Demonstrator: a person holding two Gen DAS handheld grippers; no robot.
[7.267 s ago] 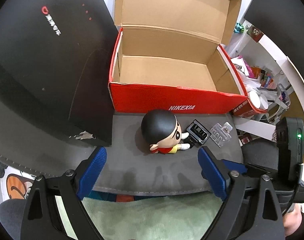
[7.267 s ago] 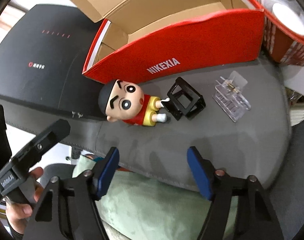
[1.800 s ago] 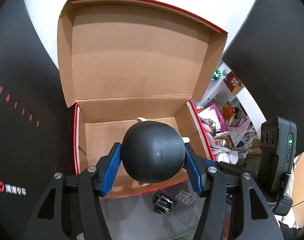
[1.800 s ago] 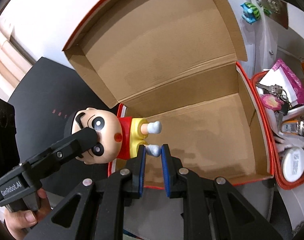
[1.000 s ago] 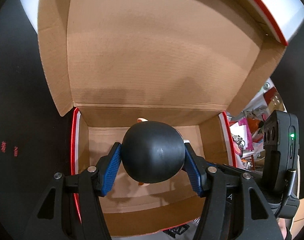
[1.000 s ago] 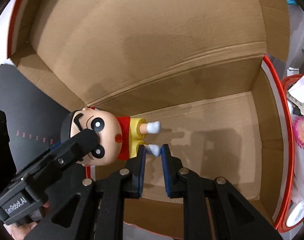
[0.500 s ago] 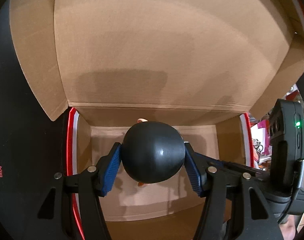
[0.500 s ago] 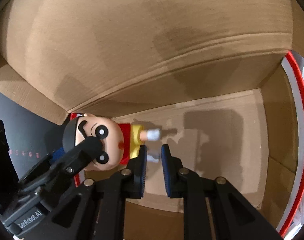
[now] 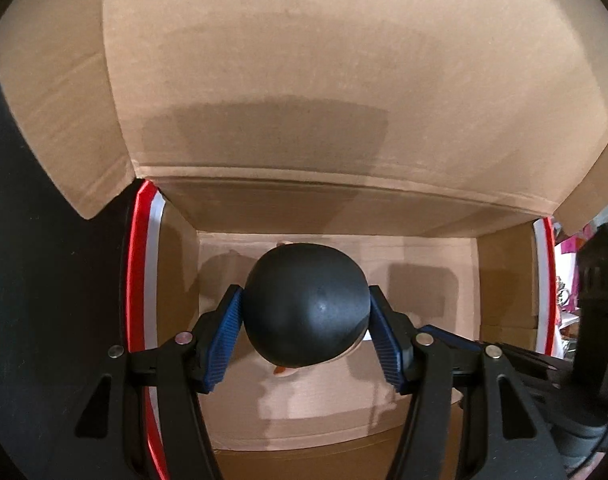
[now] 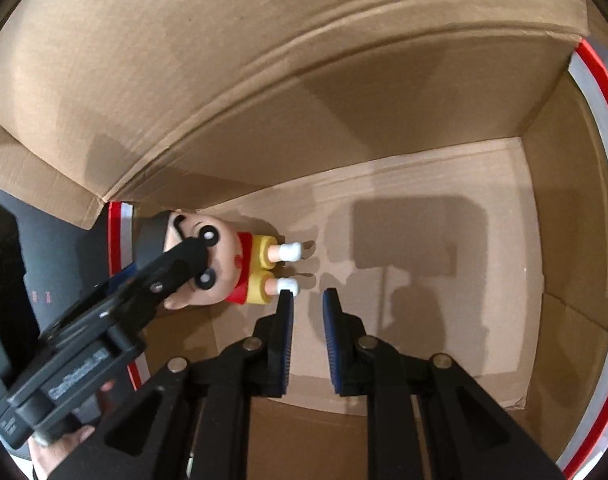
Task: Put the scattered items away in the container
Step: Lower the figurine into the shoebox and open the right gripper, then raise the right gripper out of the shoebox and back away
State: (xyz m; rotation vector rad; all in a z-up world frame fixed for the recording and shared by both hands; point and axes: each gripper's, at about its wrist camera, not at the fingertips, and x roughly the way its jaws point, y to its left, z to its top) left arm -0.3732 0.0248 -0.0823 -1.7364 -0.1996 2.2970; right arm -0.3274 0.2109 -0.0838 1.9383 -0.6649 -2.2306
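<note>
While its round black head is clamped between the two blue ribbed pads [image 9: 224, 340] of the left gripper [image 9: 306, 320], the cartoon figurine [image 10: 240, 268] hangs inside the open cardboard box [image 9: 500, 280], near the box's left wall.

Item: figurine. Black hair, large eyes, red shirt, yellow shorts, white socks. Seen from the left wrist view, only the back of the head shows, filling the space between the pads, each pad pressed to one side of it. Seen from the right wrist view, the body points toward the middle of the box, feet toward the right gripper [image 10: 307, 312]; whether the feet touch the floor of the box cannot be told.

Item: right gripper. Its pads stand narrow, a slim gap between them with nothing in it, just beside the figurine's nearer sock.

Item: box. Brown inside, red and white rim, raised lid at the back. Shadows of both tools fall on its floor.

Item: a hand [image 10: 64, 452] holds the left gripper's handle, low at the left edge.
</note>
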